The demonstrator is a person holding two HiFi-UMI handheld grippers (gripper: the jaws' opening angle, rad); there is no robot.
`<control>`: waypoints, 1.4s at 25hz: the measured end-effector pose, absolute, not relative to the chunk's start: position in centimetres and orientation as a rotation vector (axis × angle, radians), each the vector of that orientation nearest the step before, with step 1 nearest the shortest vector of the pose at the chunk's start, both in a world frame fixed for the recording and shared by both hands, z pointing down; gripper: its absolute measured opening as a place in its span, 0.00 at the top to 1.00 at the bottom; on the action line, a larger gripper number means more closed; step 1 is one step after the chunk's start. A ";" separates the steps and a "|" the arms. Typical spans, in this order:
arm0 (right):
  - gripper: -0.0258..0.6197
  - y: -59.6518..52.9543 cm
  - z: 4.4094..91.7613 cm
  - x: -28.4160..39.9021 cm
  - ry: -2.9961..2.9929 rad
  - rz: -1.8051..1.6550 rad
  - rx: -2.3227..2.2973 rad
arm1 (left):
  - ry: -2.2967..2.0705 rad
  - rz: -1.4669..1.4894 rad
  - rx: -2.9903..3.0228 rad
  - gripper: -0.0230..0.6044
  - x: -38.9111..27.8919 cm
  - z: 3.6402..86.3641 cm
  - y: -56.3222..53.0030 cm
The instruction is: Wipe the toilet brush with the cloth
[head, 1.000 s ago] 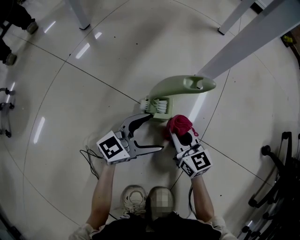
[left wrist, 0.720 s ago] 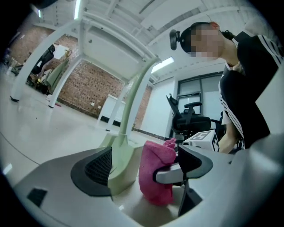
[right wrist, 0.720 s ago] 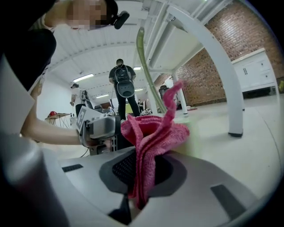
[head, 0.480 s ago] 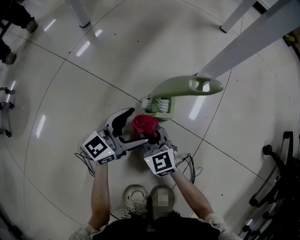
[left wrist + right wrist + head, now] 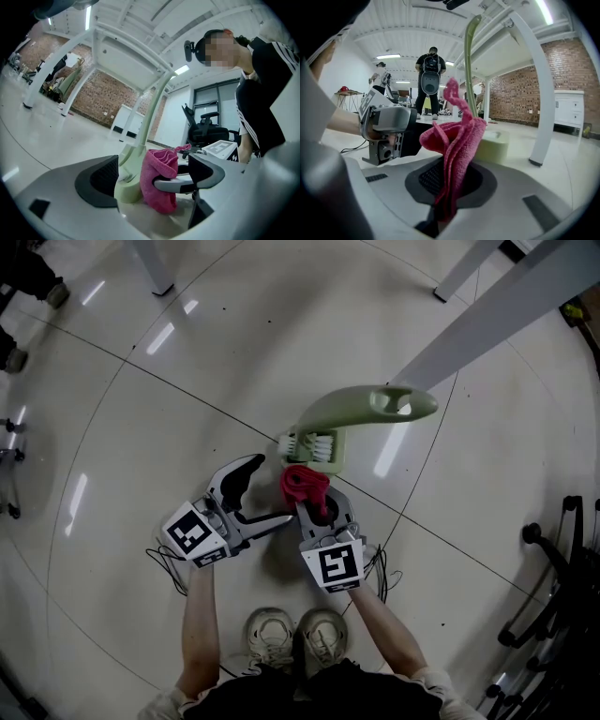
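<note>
Head view: closing in for the wipe, no contact yet by my read. Right gripper (image 5: 317, 505) pinching the cloth (image 5: 304, 482) just beside the toilet brush (image 5: 349, 409), bristles sitting in its holder (image 5: 341, 454). Left gripper (image 5: 265, 495) gaping wide, holding nothing.
Left gripper view: framing holder (image 5: 126, 187) and cloth (image 5: 159, 180) between spread jaws, gripping neither.
Right gripper view: clamping cloth (image 5: 457, 140) tight, handle (image 5: 468, 70) rising behind. Next: probably steadying the handle with left, pressing cloth on.

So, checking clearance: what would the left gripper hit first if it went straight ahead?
Probably the pink cloth clamped in the right gripper, with the green toilet brush close beside; depth unclear.
</note>
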State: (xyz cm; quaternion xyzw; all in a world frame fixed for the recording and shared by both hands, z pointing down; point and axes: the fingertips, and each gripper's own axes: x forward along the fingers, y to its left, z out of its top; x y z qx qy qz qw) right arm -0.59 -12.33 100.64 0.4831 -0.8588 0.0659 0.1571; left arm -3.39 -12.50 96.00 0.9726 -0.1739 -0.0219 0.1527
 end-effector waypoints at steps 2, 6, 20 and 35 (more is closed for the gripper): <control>0.91 -12.0 100.4 0.5 -2.440 0.202 1.417 | -0.489 -0.073 2.795 0.22 -3.1 95.7 -12.4; 0.91 -11.7 100.3 3.7 -2.390 0.249 1.511 | -0.471 -0.078 2.802 0.22 -2.5 95.4 -12.3; 0.91 -11.3 99.1 9.7 -2.318 0.342 1.716 | -0.402 -0.103 2.817 0.22 -2.8 92.5 -11.0; 0.91 -9.7 83.7 11.5 -2.489 0.328 1.726 | 0.028 -0.102 3.175 0.40 1.3 67.7 -14.8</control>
